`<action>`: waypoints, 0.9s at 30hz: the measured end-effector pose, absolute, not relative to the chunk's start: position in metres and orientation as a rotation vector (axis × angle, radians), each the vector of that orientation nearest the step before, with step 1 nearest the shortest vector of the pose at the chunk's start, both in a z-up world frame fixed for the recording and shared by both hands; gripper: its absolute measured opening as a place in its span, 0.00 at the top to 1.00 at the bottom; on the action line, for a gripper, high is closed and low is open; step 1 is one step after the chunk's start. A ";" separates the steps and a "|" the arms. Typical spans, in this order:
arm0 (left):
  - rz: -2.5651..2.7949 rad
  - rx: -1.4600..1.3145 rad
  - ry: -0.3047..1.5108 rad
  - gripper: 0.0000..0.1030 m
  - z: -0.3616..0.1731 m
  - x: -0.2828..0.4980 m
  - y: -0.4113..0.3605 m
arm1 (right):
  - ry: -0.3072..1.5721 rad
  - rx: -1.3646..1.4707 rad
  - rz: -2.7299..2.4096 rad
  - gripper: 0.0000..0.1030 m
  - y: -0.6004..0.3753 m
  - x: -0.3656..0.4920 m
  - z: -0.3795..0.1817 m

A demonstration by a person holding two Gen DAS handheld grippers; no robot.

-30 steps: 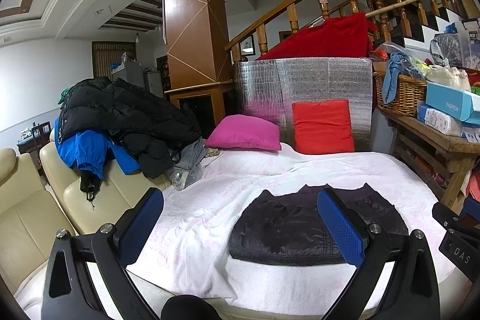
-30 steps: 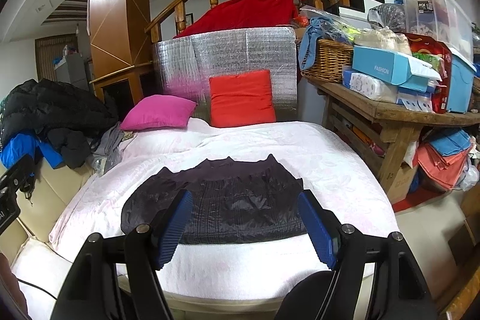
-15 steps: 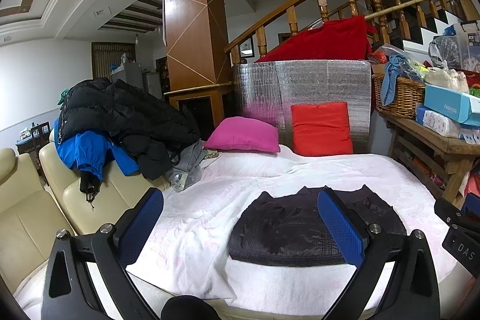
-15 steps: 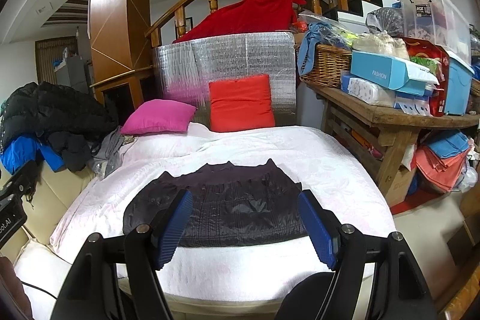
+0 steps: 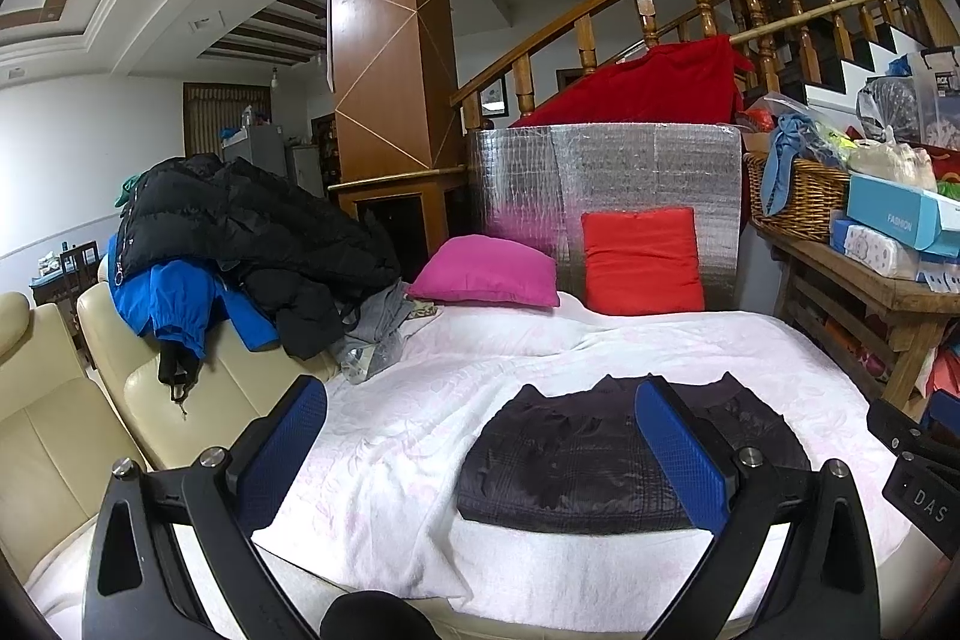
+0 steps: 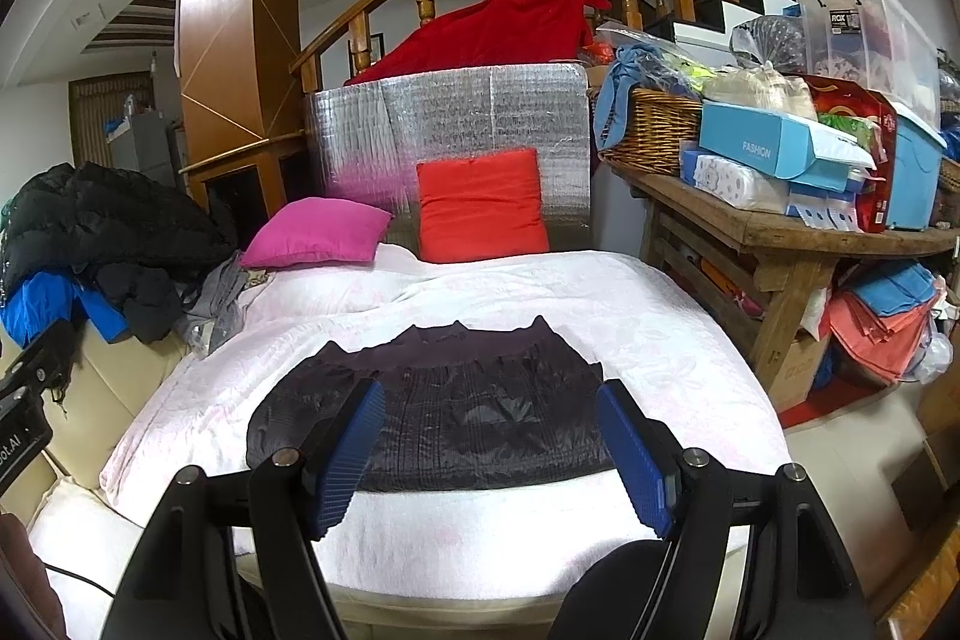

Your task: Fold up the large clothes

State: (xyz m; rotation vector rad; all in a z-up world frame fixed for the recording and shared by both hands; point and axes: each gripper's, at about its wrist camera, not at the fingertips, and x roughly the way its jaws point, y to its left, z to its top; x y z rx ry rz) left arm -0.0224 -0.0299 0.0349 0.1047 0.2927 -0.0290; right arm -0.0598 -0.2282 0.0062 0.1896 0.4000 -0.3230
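A dark quilted garment [image 6: 444,412] lies folded into a compact, flat bundle low in the middle of the right wrist view, on the white blanket [image 6: 630,292] that covers the bed; in the left wrist view the same bundle [image 5: 576,466] sits lower right of centre. The left gripper [image 5: 480,454] hangs short of the blanket's near edge with its jaws spread wide and nothing between them, and the right gripper [image 6: 489,451] does the same — blue pads well apart, empty, aimed over the bundle without touching it. Judging by how neat the bundle already looks, this piece seems finished, and the step in hand is probably either to move it aside or to fetch the next large item from the heap of coats [image 5: 240,226] at the left of the left wrist frame, on the cream sofa [image 5: 54,436]. To do that well, lift the folded piece from both short ends at once, pads sliding under the lowest layer so the folds do not slip open — this slick fabric will likely slide on itself. If going for a coat, take it by the collar or shoulders, not by a dangling sleeve, and spread it flat on the bare stretch of blanket near the pink cushion [image 5: 486,271].
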 end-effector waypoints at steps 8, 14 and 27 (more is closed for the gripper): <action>-0.037 0.105 0.292 0.01 0.035 -0.023 -0.030 | 0.400 0.181 -0.331 0.26 -0.223 -0.061 0.007; -0.042 0.101 0.289 0.01 0.035 -0.022 -0.028 | 0.405 0.170 -0.332 0.26 -0.220 -0.060 0.007; -0.014 0.078 0.321 0.00 0.031 -0.004 -0.023 | 0.457 0.152 -0.303 0.26 -0.210 -0.026 0.000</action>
